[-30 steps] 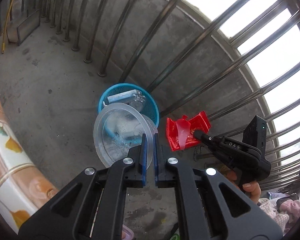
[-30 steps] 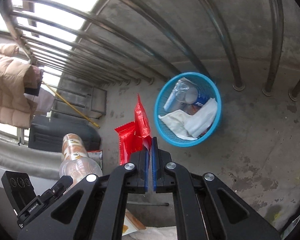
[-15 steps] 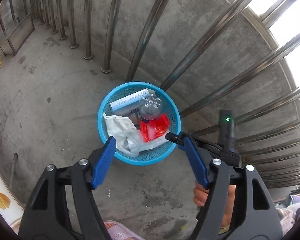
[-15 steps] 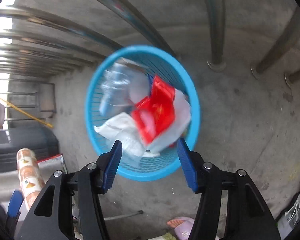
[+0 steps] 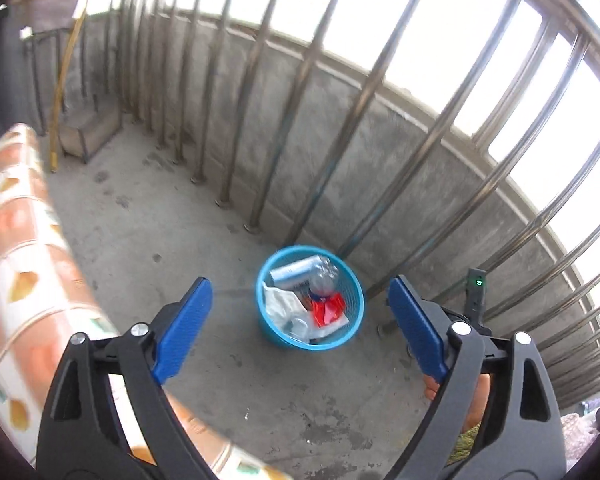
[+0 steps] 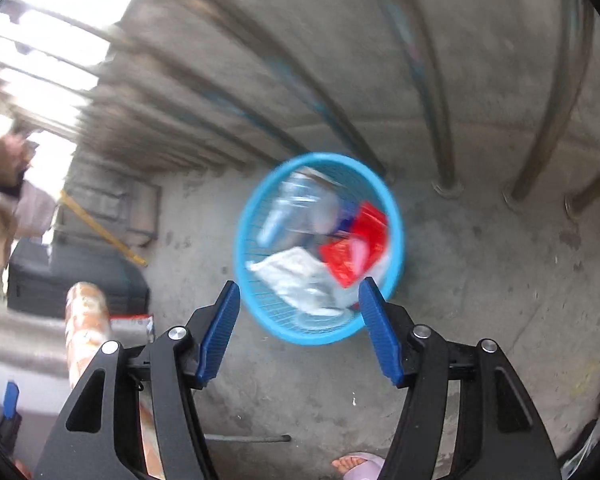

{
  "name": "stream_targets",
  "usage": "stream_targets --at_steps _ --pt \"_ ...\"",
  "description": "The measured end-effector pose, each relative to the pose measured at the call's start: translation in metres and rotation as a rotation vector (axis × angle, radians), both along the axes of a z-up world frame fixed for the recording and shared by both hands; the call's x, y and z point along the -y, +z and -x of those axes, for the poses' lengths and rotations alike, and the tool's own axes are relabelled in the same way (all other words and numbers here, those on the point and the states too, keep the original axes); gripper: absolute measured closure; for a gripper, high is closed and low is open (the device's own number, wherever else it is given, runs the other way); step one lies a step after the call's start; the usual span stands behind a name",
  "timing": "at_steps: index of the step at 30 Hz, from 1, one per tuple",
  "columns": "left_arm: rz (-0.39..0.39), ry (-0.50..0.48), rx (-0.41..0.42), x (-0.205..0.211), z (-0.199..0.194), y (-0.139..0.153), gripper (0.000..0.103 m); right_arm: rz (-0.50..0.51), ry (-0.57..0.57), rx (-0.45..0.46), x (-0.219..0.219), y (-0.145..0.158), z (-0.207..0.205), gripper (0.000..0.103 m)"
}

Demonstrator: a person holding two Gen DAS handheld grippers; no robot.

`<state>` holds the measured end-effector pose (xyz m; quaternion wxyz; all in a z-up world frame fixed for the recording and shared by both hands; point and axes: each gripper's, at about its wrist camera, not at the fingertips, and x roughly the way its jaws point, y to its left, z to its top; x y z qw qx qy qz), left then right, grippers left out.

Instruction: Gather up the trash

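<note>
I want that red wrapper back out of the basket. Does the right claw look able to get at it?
Probably yes. The red wrapper lies on top in the open blue basket, uncovered, and the right claw, jaws opening and empty, points down at it.

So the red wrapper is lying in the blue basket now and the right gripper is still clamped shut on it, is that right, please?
Not quite. The red wrapper does lie in the blue basket, but the right gripper is not clamped on it: its jaws are opening and nothing is between them, as the right wrist view shows.
</note>
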<state>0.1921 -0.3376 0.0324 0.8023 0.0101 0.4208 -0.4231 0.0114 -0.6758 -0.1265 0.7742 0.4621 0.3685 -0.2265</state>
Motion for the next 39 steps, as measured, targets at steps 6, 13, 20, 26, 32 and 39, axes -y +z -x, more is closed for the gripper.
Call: stream_targets --at_steps 6,13,20,26,32,39 --pt "-0.017 0.214 0.040 -0.111 0.031 0.031 0.010 0.328 0.230 0.155 -0.109 0.123 -0.014 0.012" --pt "-0.175 0.566 0.193 -0.226 0.076 0.050 0.009 0.619 0.414 0.254 -0.237 0.201 -0.012 0.006" --pt "-0.263 0.868 0.257 -0.305 0.141 0.046 0.009 0.596 0.627 0.246 -0.344 0.194 -0.003 0.006" --pt "-0.325 0.951 0.144 -0.331 0.170 0.012 0.009 0.689 0.780 0.062 -0.407 0.176 0.007 0.006" --pt "-0.431 0.899 -0.017 -0.323 0.181 -0.029 0.009 0.712 0.802 -0.057 -0.409 0.151 0.015 0.006" --pt "-0.459 0.879 -0.027 -0.317 0.182 -0.032 0.009 0.725 0.771 -0.127 -0.393 0.138 0.014 0.006"
